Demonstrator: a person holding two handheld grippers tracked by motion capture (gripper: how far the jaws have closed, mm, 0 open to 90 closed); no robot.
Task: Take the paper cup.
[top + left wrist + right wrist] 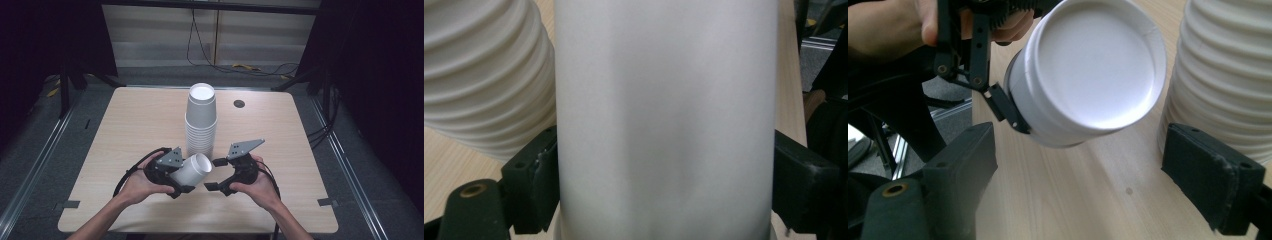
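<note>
A single white paper cup [193, 170] lies tilted on its side above the near middle of the table [135, 120], clamped across its wall by the left gripper [184, 176], its closed base pointing right toward the right gripper [214, 174], whose jaws stand open and empty just beside it. Just beyond it stands the tall stack of inverted paper cups [201, 122], so the step in hand looks like carrying one cup apart from the stack, and the next move calls for lining the open jaws on it or setting it down without crushing the thin wall. The right gripper view shows the recessed base [1095, 65] and the left pad on the wall, while the left gripper view shows the smooth wall [664, 120] between both pads.
</note>
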